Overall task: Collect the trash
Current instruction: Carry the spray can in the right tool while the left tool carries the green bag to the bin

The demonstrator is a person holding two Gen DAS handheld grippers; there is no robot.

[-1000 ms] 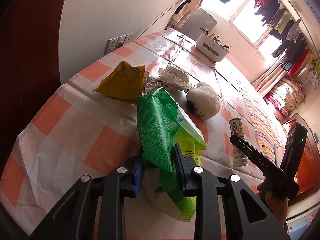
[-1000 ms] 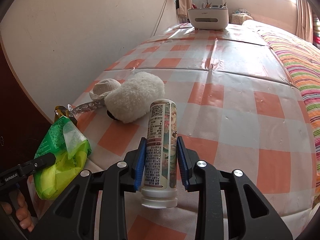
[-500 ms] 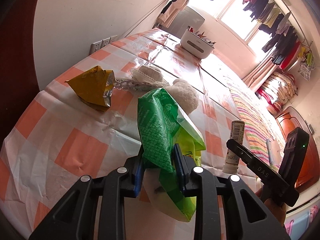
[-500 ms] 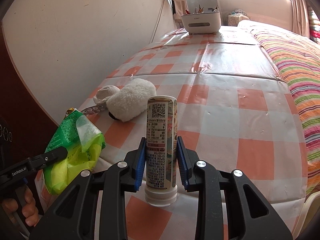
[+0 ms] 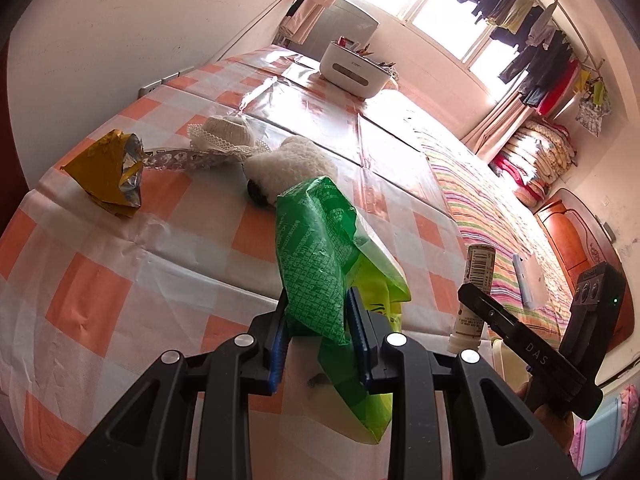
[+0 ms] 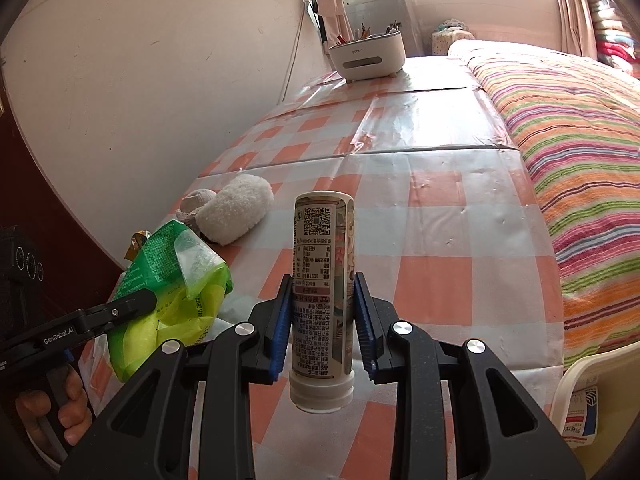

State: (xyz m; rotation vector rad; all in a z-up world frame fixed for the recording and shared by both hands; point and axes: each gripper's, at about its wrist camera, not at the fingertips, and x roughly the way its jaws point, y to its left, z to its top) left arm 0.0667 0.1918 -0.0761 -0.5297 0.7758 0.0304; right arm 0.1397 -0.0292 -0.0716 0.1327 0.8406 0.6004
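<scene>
My left gripper (image 5: 318, 320) is shut on a green plastic bag (image 5: 320, 256) and holds it above the near edge of the checked table (image 5: 120, 264). The bag also shows in the right wrist view (image 6: 168, 284). My right gripper (image 6: 322, 308) is shut on an upside-down printed bottle (image 6: 323, 280), cap down, lifted above the table's near edge; the bottle also shows in the left wrist view (image 5: 476, 280). A crumpled yellow foil wrapper (image 5: 108, 172) lies on the table at the left, apart from both grippers.
A white fluffy toy (image 5: 292, 164), a lace cloth (image 5: 228, 136) and a clear strip (image 5: 180, 159) lie mid-table. A white organiser box (image 6: 368, 56) stands at the far end. A striped bed (image 6: 580, 152) runs along the right. A pale bin rim (image 6: 592, 364) shows at lower right.
Both grippers have pulled back and risen from the table with their loads still held. The table's near edge has come into view; the bottle is clear of the cloth.
</scene>
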